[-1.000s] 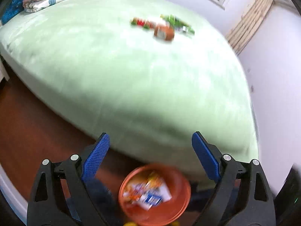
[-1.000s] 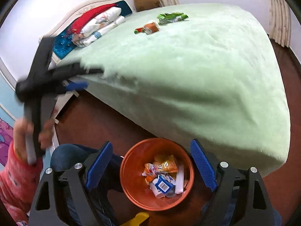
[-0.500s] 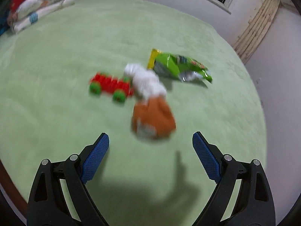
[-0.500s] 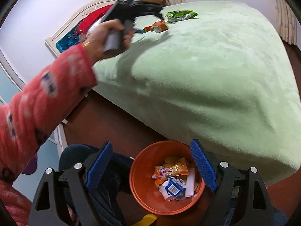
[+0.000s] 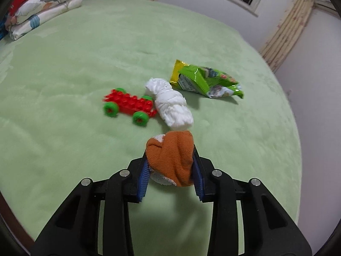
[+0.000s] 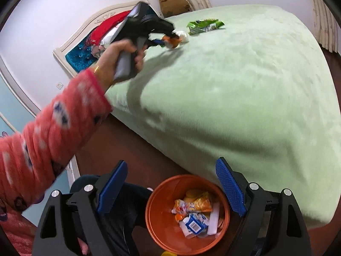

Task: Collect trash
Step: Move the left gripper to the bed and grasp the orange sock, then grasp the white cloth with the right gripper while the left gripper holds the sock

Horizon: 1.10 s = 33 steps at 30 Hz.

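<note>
Green bed filled the view, with an orange bin of wrappers on the floor at its near edge. On the far part of the bed lay a green snack bag, a white wad and a red toy car, close together. Left gripper: jaws closing on the orange sock, which sat between them with the pads pressing both sides. Right gripper: jaws wide apart, empty, above the bin. Judgement: squeeze fully before lifting, since soft cloth slips; lift straight up clear of the wad touching it.
</note>
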Motion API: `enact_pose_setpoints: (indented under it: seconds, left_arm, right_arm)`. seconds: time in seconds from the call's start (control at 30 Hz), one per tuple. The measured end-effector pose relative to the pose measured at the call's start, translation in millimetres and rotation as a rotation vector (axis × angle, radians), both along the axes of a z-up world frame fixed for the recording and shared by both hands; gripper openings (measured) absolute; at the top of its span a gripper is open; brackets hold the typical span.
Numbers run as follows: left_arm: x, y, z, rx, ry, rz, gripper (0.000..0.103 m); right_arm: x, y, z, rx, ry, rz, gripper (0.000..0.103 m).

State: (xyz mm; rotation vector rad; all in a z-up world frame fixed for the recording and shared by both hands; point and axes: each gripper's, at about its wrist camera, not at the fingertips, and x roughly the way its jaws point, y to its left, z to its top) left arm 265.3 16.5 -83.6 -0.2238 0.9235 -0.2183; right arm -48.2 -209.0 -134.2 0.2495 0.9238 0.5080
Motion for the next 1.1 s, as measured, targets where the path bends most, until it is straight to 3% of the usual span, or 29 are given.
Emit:
enact_pose_setpoints:
  seconds: [0.23,0.33,0.47,0.57,0.8,0.83,0.9,0.93,1.0,1.1]
  left_arm:
    - [-82,59,26,-0.037,-0.111,0.027,0.034]
    - [-110,78,31,-0.022,-0.135,0.049,0.034]
    - [-148,107,28,-0.023,-0.150,0.101,0.034]
    - [-170,125,22,-0.038,-0.147,0.125,0.034]
    - [-200,138,11,-0.067,-0.144,0.118,0.034]
    - [-201,140,10,-0.068,-0.144,0.118,0.034]
    - [-203,143,9,-0.083,-0.144,0.119,0.034]
    - [-204,144,8,-0.086,-0.144,0.120,0.034]
    - [-206,146,7,-0.095,-0.144,0.121,0.034]
    - [-209,145,7,-0.094,-0.150,0.117,0.034]
  right_arm:
    - [66,5,38,0.040,-0.074,0.024,0.083]
    - [128,23,58,0.023,-0.114,0.074,0.083]
    - [209,53,55,0.013,-0.069,0.093,0.083]
    - [266,76,46,-0.064,-0.041,0.061,0.082]
    - [361,100,29,-0.064,0.032,-0.037,0.077]
    - [369,104,27,-0.076,0.040,-0.047,0.074]
    - [383,109,19,-0.098,0.089,-0.075,0.046]
    - [390,110,11,-0.101,0.138,-0.080,0.024]
    - [388,109,8,-0.103,0.161,-0.095,0.023]
    - [373,105,23,-0.114,0.105,-0.082,0.021]
